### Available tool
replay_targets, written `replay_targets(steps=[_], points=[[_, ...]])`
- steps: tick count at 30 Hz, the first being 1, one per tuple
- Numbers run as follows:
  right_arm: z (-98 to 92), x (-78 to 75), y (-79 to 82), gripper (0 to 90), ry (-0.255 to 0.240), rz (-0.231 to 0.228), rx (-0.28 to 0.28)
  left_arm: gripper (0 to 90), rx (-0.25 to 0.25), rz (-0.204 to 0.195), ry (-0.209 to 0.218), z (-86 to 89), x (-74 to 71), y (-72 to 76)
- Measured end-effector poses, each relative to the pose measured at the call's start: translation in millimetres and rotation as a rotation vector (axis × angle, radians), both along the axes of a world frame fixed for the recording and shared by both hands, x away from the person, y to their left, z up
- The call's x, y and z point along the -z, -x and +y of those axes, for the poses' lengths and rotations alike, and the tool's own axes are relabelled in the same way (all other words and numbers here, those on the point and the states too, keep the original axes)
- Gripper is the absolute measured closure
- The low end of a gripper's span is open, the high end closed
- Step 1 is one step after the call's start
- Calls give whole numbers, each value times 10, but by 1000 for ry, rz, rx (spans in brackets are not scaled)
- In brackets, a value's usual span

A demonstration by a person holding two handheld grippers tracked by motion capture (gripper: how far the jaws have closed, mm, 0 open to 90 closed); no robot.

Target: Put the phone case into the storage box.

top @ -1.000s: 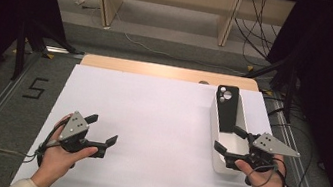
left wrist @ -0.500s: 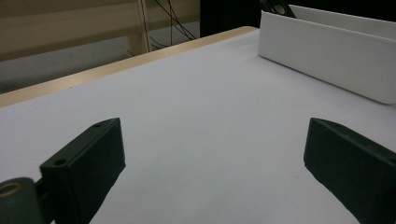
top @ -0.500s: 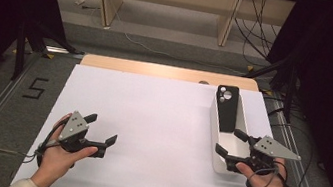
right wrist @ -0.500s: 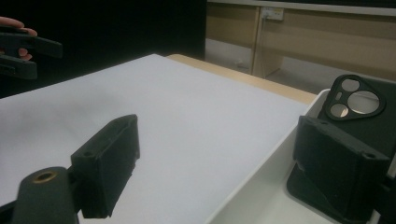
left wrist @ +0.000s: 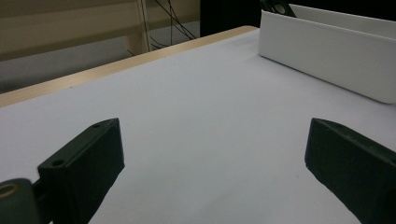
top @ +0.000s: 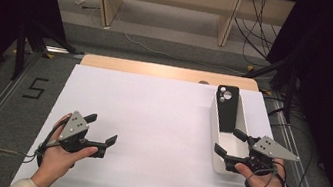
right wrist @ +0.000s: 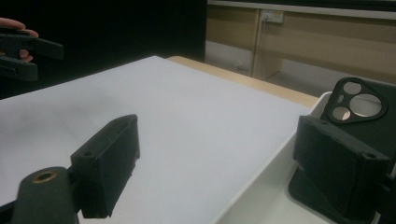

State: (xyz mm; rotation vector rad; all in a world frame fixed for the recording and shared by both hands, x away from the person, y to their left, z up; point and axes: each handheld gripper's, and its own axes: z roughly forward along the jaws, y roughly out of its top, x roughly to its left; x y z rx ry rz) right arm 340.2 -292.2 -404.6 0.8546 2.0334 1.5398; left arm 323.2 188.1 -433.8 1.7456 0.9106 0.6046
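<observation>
While propped in its tray (top: 218,155), phone case (top: 227,109) beyond right gripper (top: 231,143).

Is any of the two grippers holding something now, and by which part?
Nothing is held. The left gripper and the right gripper are both open with nothing between the jaws.

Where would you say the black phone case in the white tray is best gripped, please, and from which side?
Probably by its raised camera-cutout end. The phone case leans in the tray, its top above the far rim and its lower end down inside, so the walls likely block its lower edges. The open right gripper could come from above at the far end, jaws across the case's width.
</observation>
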Motion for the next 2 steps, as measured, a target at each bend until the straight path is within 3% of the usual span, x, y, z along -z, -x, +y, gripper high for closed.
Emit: replay_targets(steps=[2], points=[[3, 0, 0, 158, 0, -4, -2, 43, 2, 1, 3, -1, 1, 0]])
